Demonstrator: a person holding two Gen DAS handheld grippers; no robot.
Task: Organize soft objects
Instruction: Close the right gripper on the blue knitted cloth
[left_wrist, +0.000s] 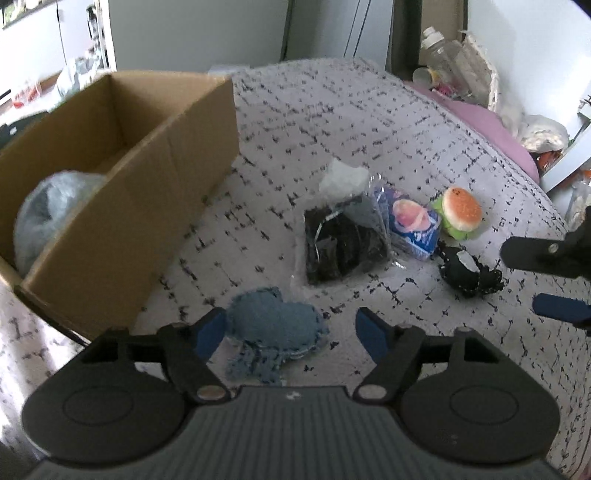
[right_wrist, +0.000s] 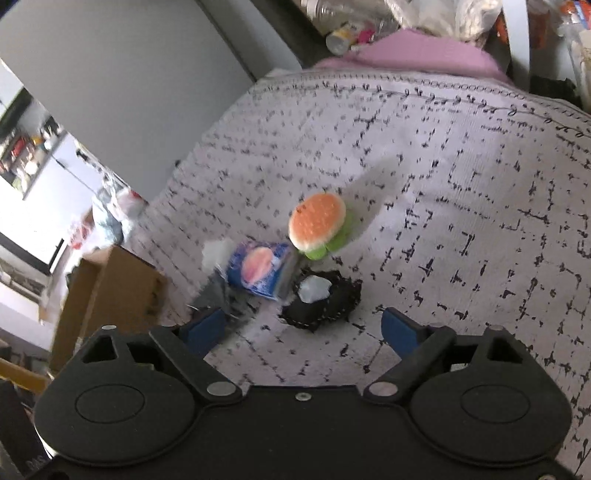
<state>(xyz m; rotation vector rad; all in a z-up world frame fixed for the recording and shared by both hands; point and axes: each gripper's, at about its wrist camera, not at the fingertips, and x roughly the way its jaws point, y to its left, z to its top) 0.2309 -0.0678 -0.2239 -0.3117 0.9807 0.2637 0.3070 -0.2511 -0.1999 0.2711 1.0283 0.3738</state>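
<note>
On a patterned bedspread (left_wrist: 332, 110) lie several soft items. A blue denim cushion (left_wrist: 273, 325) sits between the fingers of my left gripper (left_wrist: 290, 325); the pads stand apart from it, so it is open. Farther off are a black bundle in clear plastic (left_wrist: 343, 243), a blue packet (left_wrist: 410, 225), a burger plush (left_wrist: 461, 212) and a black stitched plush (left_wrist: 469, 273). My right gripper (right_wrist: 301, 325) is open just before the black plush (right_wrist: 321, 302), with the burger plush (right_wrist: 317, 221) and blue packet (right_wrist: 258, 273) beyond. The right gripper (left_wrist: 546, 282) also shows at the left view's right edge.
An open cardboard box (left_wrist: 122, 206) stands on the bed at the left with a bubble-wrap bundle (left_wrist: 48, 218) inside. A white crumpled piece (left_wrist: 341, 177) lies behind the black bundle. A pink pillow (left_wrist: 491, 125) and cluttered bottles (left_wrist: 443, 51) line the far right edge.
</note>
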